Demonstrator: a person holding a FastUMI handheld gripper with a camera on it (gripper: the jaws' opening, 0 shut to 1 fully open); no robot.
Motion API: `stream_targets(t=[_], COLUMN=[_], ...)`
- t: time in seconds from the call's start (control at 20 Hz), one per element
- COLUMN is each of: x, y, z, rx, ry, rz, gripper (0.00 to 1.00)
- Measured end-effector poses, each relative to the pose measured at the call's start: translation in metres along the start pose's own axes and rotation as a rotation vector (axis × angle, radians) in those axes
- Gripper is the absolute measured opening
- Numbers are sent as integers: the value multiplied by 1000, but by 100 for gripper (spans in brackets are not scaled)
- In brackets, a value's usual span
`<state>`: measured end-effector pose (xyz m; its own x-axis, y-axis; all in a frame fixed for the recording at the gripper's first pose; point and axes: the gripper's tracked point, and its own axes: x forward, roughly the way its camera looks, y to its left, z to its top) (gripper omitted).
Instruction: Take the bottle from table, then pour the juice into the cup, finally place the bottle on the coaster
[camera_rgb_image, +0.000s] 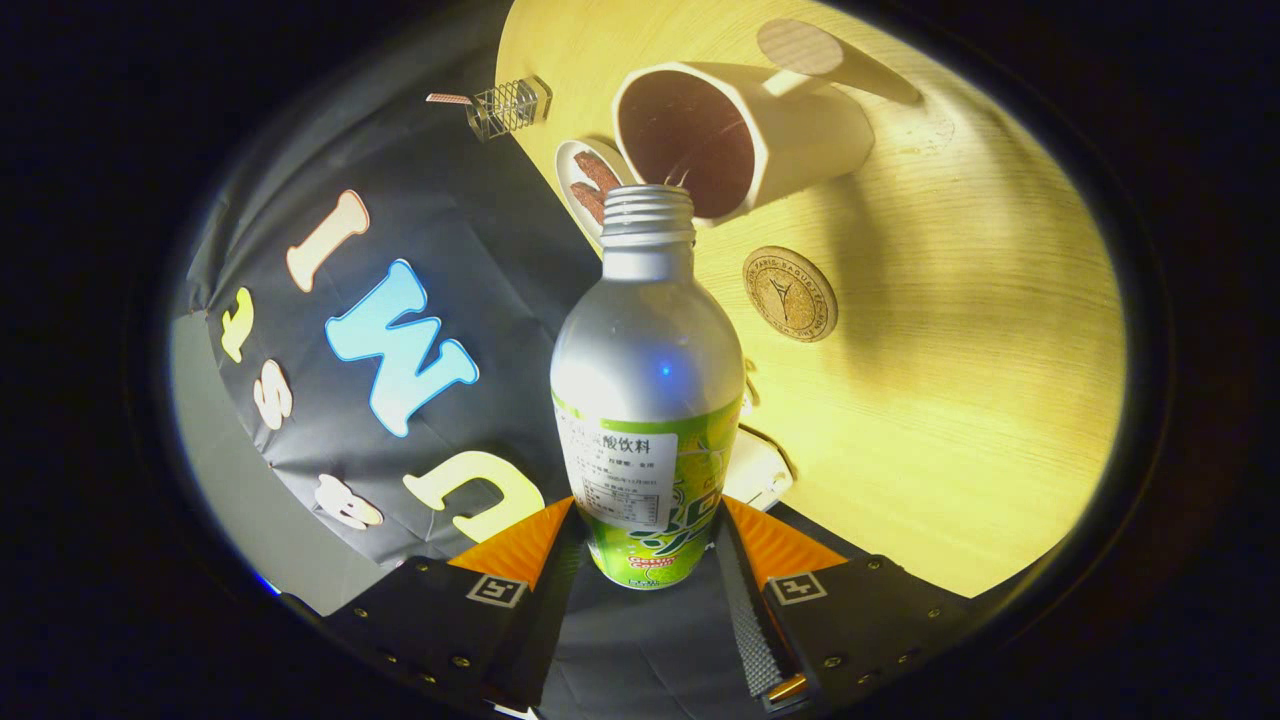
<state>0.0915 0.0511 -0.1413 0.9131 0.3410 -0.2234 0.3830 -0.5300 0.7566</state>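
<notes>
My gripper (645, 530) is shut on the lower body of a silver bottle (647, 380) with a green and white label; both fingers press its sides. The bottle is uncapped and tipped over, its threaded mouth (647, 205) at the rim of a white mug (740, 135) with a dark inside. The mug stands on the light wooden table (950, 400), its handle on the far side. A round cork coaster (790, 293) lies on the table just beside the bottle's shoulder, between the mug and my fingers. I cannot tell whether liquid is flowing.
A small white dish (585, 180) with brown snack pieces sits next to the mug, partly behind the bottle neck. A clear wire-like holder (508, 107) stands beyond it at the table's edge. A white object (758, 470) peeks out behind the bottle near my fingers.
</notes>
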Motion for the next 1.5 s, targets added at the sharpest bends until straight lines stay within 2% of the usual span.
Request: stream_targets(t=[1.05, 1.2, 1.5], x=[-2, -1, 0], y=[12, 11, -8], z=[-6, -3, 4], rx=[63, 40, -72], ry=[-6, -11, -32], rz=[27, 21, -45], gripper=[73, 73, 73])
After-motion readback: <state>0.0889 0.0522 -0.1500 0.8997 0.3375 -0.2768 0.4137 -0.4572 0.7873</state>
